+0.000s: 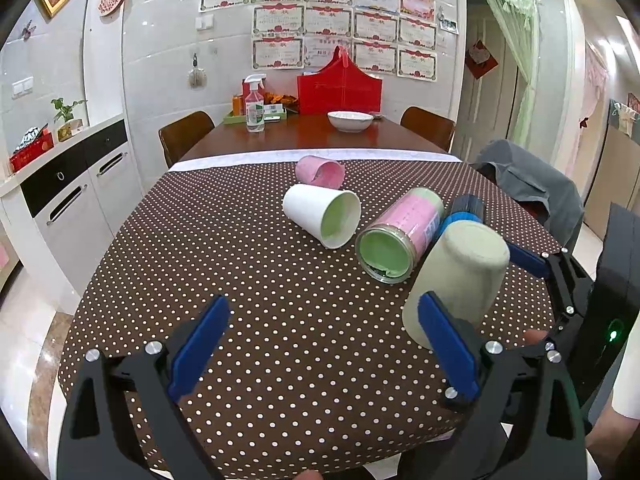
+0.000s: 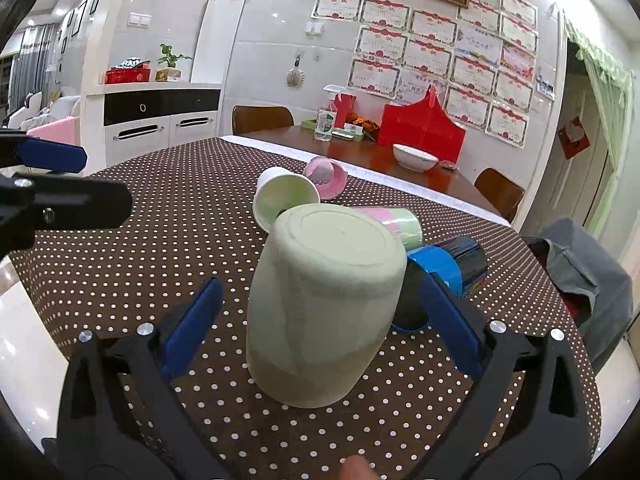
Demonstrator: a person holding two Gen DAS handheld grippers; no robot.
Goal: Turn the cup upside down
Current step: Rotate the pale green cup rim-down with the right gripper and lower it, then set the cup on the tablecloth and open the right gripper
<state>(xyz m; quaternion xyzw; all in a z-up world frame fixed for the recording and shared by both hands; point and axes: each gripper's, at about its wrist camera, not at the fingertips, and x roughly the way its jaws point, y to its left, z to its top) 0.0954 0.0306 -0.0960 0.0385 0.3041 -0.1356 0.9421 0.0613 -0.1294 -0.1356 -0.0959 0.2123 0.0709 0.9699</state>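
The green cup [image 2: 324, 304] stands upside down on the dotted cloth [image 2: 180, 216], base up and rim on the cloth, between the fingers of the right gripper [image 2: 320, 328], which are spread wide with a clear gap on each side of the cup. In the left wrist view the same cup [image 1: 456, 280] sits at about 3 o'clock, just beyond the right pad of the left gripper [image 1: 324, 344], whose fingers are also apart and hold nothing above the cloth [image 1: 240, 280]. Behind the green cup, at about 1 o'clock in the right wrist view, a blue cup [image 2: 452, 264] lies on its side close against it. The pink-and-green jar [image 1: 400, 232] lies on its side at 12 o'clock from the green cup, mouth toward the camera. The white cup [image 1: 320, 216] lies tipped over near the middle of the cloth, green inside showing, and the pink cup [image 1: 320, 172] lies on its side just behind it. Farther back, on the bare wooden table [image 1: 312, 136], stand a white bowl [image 1: 350, 120], a spray bottle [image 1: 255, 106] and a red bag [image 1: 340, 88].
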